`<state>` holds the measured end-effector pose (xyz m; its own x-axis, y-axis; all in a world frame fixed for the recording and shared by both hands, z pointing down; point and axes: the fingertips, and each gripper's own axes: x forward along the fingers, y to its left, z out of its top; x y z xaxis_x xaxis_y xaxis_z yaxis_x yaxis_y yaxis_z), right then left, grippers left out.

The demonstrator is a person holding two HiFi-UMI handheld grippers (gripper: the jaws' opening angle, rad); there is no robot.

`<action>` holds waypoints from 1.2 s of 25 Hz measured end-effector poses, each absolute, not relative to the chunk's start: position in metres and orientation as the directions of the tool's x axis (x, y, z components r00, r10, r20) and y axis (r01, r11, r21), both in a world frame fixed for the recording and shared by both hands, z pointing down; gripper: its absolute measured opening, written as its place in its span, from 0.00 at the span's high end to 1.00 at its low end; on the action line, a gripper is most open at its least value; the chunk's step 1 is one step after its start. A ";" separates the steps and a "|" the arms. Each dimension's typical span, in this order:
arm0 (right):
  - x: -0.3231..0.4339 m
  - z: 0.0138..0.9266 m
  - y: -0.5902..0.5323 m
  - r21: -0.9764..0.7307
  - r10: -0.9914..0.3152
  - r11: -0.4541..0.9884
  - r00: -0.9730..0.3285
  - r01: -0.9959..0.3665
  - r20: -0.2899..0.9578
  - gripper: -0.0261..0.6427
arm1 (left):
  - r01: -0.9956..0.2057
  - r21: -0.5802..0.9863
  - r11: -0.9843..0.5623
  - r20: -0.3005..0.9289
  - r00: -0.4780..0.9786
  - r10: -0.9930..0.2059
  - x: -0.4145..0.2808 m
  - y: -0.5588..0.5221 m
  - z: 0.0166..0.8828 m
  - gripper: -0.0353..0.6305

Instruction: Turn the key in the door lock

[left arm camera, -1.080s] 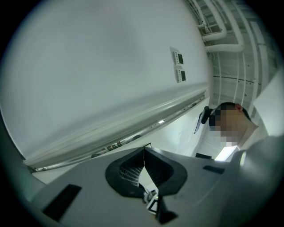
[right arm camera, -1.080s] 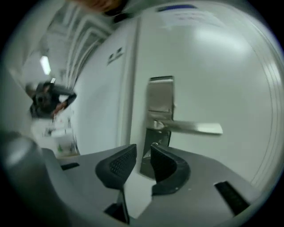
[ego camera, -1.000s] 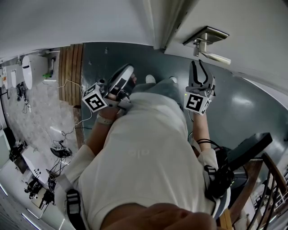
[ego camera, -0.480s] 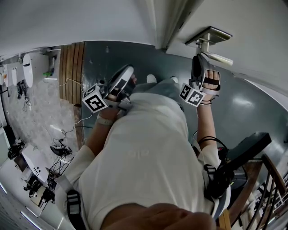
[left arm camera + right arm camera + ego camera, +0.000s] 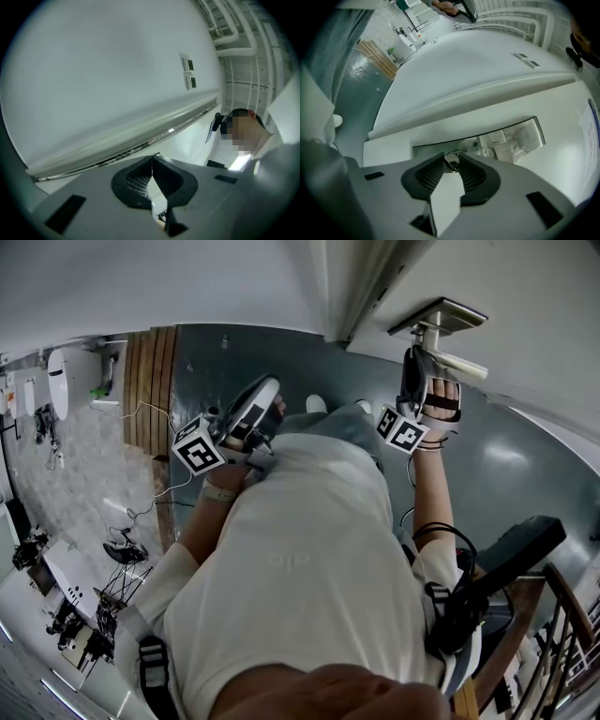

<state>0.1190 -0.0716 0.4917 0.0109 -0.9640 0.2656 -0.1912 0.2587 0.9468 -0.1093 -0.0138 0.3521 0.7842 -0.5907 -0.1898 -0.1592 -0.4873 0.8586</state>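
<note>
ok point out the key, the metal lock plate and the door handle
key (image 5: pixel 451 162): right gripper view, its head between the jaw tips.
metal lock plate (image 5: pixel 513 139): right gripper view, bare right half.
door handle (image 5: pixel 464 367): head view, middle of the lever.

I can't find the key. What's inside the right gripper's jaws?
The right gripper pinches a small shiny key, right in front of the metal lock plate. Only the key's head shows. Its blade is covered by the jaws.
</note>
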 end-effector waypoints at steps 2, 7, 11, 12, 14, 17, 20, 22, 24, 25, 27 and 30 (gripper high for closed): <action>0.119 0.492 -0.071 0.943 -0.964 0.258 0.007 -0.212 0.265 0.81 | -0.160 0.859 -0.487 -0.191 0.783 -0.593 -0.110 -0.014 0.352 0.93; 0.119 0.491 -0.071 0.930 -0.963 0.258 0.011 -0.261 0.270 0.81 | -0.157 0.860 -0.486 -0.192 0.782 -0.592 -0.110 -0.013 0.352 0.93; 0.119 0.489 -0.071 0.900 -0.958 0.265 0.009 -0.346 0.285 0.81 | -0.154 0.862 -0.483 -0.193 0.781 -0.594 -0.109 -0.013 0.354 0.93; 0.120 0.488 -0.071 0.890 -0.957 0.266 0.007 -0.371 0.289 0.81 | -0.153 0.862 -0.483 -0.194 0.780 -0.594 -0.110 -0.013 0.354 0.93; 0.120 0.487 -0.071 0.871 -0.956 0.265 0.005 -0.414 0.294 0.81 | -0.154 0.862 -0.482 -0.194 0.780 -0.595 -0.110 -0.013 0.354 0.93; 0.120 0.486 -0.072 0.850 -0.956 0.261 0.003 -0.457 0.295 0.81 | -0.154 0.862 -0.483 -0.193 0.780 -0.595 -0.110 -0.013 0.353 0.93; 0.120 0.483 -0.073 0.803 -0.953 0.262 -0.012 -0.535 0.303 0.81 | -0.155 0.862 -0.482 -0.195 0.778 -0.598 -0.111 -0.014 0.353 0.93; 0.122 0.481 -0.074 0.737 -0.950 0.264 -0.034 -0.622 0.312 0.81 | -0.154 0.863 -0.481 -0.195 0.776 -0.599 -0.111 -0.014 0.352 0.93; 0.124 0.480 -0.075 0.686 -0.948 0.260 -0.045 -0.679 0.314 0.81 | -0.154 0.863 -0.481 -0.195 0.776 -0.599 -0.110 -0.014 0.351 0.93; 0.125 0.480 -0.076 0.669 -0.948 0.258 -0.050 -0.697 0.314 0.81 | -0.155 0.863 -0.481 -0.195 0.776 -0.599 -0.110 -0.014 0.351 0.93; 0.125 0.479 -0.076 0.611 -0.946 0.257 -0.068 -0.749 0.316 0.81 | -0.156 0.863 -0.481 -0.194 0.776 -0.600 -0.110 -0.014 0.352 0.93; 0.126 0.479 -0.077 0.508 -0.942 0.253 -0.091 -0.824 0.322 0.81 | -0.156 0.863 -0.481 -0.196 0.775 -0.601 -0.111 -0.013 0.352 0.93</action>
<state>0.1260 -0.0766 0.4790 -0.0909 -0.9425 0.3217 -0.8237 0.2527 0.5076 -0.1109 -0.0134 0.3524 0.7748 -0.6013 -0.1955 -0.1558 -0.4813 0.8626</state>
